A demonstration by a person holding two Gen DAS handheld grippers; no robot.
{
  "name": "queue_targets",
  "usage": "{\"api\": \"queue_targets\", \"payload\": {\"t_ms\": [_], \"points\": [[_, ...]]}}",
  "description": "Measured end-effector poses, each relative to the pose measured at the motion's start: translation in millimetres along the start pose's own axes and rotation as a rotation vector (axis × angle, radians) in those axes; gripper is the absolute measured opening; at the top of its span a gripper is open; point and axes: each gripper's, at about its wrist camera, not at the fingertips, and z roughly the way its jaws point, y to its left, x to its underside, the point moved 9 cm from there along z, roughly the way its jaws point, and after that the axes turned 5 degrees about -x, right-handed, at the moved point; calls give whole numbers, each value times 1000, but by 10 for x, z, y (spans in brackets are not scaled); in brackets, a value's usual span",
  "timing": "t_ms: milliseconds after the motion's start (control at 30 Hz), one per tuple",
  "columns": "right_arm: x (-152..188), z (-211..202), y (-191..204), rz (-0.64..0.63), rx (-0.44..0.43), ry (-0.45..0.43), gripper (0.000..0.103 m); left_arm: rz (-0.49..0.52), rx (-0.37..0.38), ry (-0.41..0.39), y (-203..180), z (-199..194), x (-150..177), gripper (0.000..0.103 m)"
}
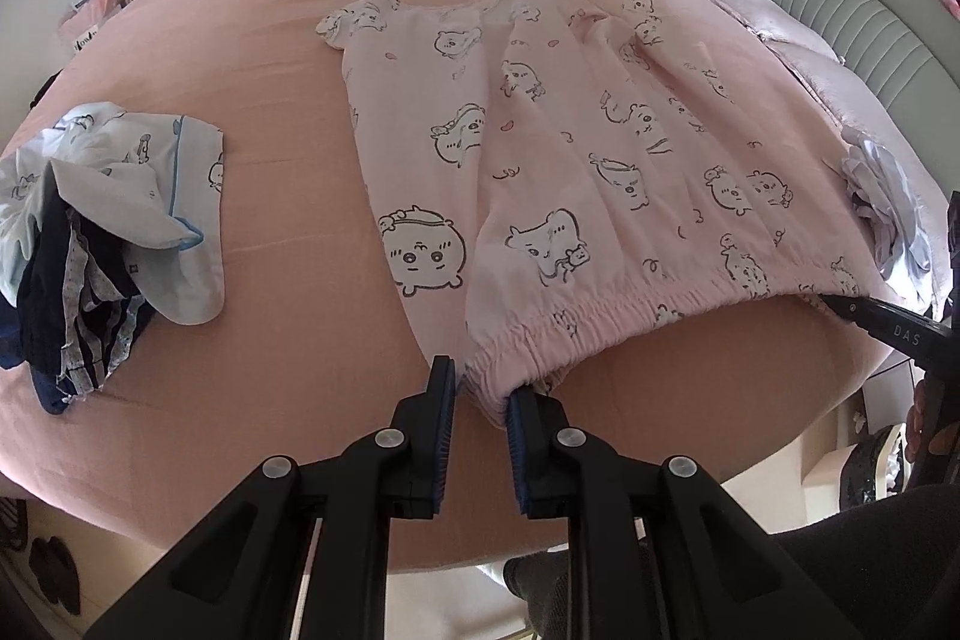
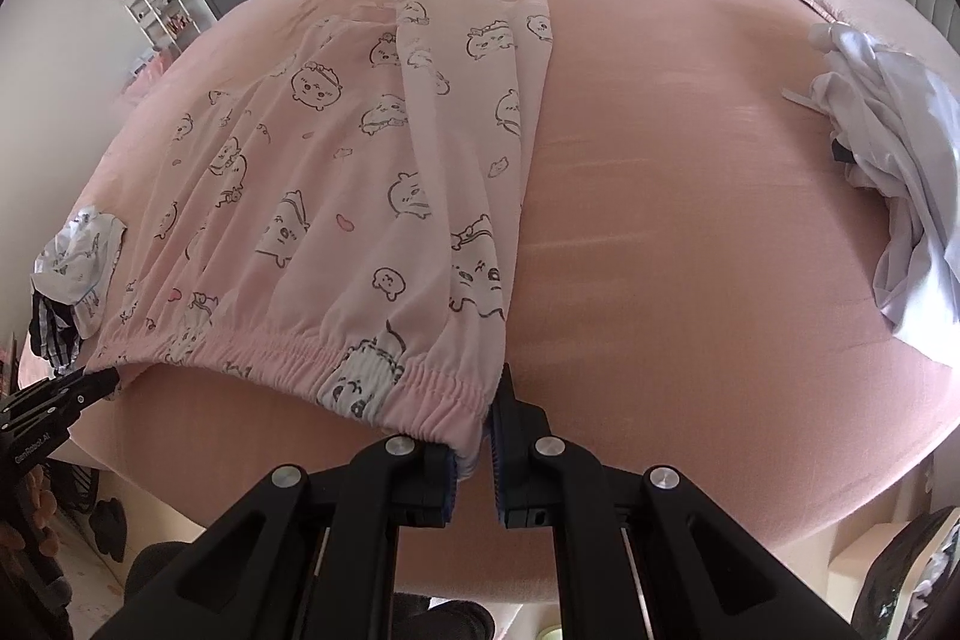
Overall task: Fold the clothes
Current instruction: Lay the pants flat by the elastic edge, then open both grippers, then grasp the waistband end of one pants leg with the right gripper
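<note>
Your left gripper (image 1: 480, 400) and right gripper (image 2: 474, 436) each pinch a waistband corner of the pink trousers (image 1: 570, 148); next, fold it toward the cuffs.

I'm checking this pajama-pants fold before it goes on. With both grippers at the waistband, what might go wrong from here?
1. The left gripper has only the waistband's corner between its fingers, which look parted; the pink pajama pants may slip out when lifted.
2. The pant legs already overlap unevenly at the far end, so folding now may lock in a crooked shape.
3. The white garment lies nearby and might get swept along.
</note>
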Motion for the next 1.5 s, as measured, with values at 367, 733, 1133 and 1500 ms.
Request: {"api": "queue_targets", "payload": {"t_ms": [367,733,1133,1500], "points": [[-19,-276,-117,1,5,-28,66,-123,62,-1,118,-158,22,63],[4,-404,-152,22,-6,-28,68,-177,54,-52,281,-392,-60,75],[-288,-530,-176,81,-61,-76,68,-125,70,-63,32,-426,-280,75],[-452,-768,-576,152,4,-42,68,73,45,14,-1032,-396,-771,76]]}}
